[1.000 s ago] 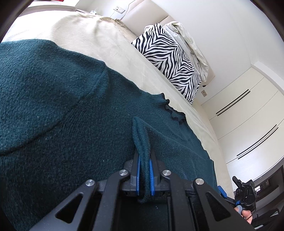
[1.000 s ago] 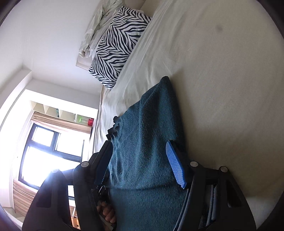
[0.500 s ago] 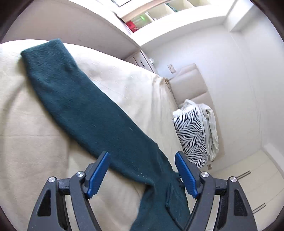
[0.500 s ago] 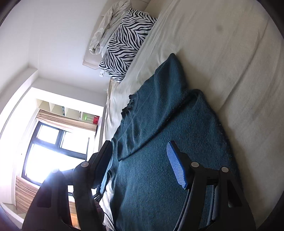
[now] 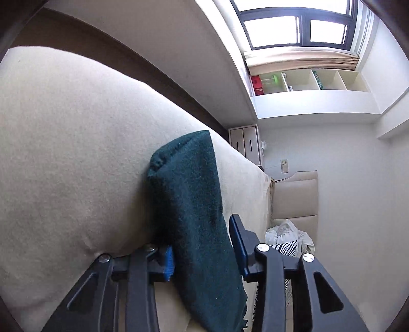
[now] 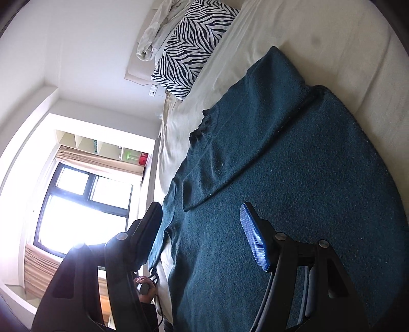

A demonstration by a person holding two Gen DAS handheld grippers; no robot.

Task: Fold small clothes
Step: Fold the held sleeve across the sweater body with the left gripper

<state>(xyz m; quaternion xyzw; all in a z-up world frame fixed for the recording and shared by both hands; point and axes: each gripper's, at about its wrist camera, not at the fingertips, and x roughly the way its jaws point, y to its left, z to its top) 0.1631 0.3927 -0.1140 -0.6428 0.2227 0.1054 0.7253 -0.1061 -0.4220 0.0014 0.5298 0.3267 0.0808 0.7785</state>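
Observation:
A dark teal knit sweater [image 6: 294, 178] lies flat on the cream bed [image 6: 345, 38], with one sleeve folded across its body. My right gripper [image 6: 204, 229] is open and hovers over the sweater's lower part, holding nothing. In the left wrist view the other sleeve [image 5: 189, 199] stretches out over the bed [image 5: 64, 153], and its cuff end points away from me. My left gripper [image 5: 202, 245] is open with the sleeve lying between its two fingers; the left finger presses into the bedding.
A zebra-print pillow [image 6: 191, 43] and a crumpled pale cloth [image 6: 153, 28] lie at the head of the bed. A window [image 5: 294, 23], wall shelves [image 5: 306, 81] and a small cabinet [image 5: 245, 145] stand beyond the bed. A hand [image 6: 145, 286] shows by the bed's edge.
My left gripper let go of a pinched fold on the sweater body, opened, and swung over to the outstretched sleeve, now straddling it. My right gripper drew back, so more of the sweater shows.

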